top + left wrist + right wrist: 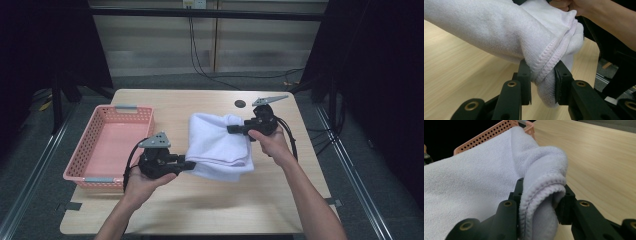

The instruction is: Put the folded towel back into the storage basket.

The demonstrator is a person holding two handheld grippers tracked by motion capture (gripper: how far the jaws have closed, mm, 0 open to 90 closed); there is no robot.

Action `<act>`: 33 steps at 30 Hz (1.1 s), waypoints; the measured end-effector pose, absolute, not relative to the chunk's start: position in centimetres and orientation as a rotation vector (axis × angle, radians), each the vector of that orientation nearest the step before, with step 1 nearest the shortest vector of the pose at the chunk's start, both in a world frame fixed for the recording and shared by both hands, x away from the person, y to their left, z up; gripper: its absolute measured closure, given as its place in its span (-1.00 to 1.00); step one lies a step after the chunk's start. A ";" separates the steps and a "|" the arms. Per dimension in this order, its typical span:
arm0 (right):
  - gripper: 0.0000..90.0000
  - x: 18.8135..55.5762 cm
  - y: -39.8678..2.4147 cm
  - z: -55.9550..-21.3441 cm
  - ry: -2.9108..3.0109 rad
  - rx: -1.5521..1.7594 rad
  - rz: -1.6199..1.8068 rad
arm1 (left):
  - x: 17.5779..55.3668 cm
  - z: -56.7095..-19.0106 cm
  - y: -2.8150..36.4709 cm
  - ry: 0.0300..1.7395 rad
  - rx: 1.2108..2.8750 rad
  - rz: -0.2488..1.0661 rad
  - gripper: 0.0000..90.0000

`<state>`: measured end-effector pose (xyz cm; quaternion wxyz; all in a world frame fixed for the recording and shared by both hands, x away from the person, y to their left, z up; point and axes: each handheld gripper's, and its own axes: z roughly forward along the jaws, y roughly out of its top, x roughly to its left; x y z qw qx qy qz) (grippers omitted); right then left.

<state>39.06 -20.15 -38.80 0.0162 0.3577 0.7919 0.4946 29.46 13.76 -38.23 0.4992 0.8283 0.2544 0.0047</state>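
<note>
Folded white towel [220,145] hangs lifted between the two grippers above the middle of the wooden table [210,210], with a soft shadow beneath it on the wood suggesting that it is clear of the surface, though the high view does not settle whether its lowest fold brushes the top. The left gripper [189,164] bites the near left corner: in the left gripper view its jaws stand partly closed, the pads pressed on several stitched layers of hem [549,67], a bunch of cloth bulging below them. The right gripper [231,129] takes the far right edge in the same way, jaws partly closed on a thick rolled fold [541,195] that fills the gap between the pads. Gripping at opposite ends looks chosen to keep the folded stack from opening, since each bite catches all the layers together instead of one ply. Cloth sags in the middle between the holds, so the tension is light. The pink perforated basket [107,172] sits at the left side of the table with nothing in it, just beside the left hand [145,182], and seems the likely place for the towel; carrying it level with both holds kept would let it go in flat and folded.
</note>
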 end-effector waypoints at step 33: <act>0.52 44.6 -8.8 -35.5 2.551 0.990 1.547 | 30.9 -37.4 24.6 0.791 1.855 0.131 0.61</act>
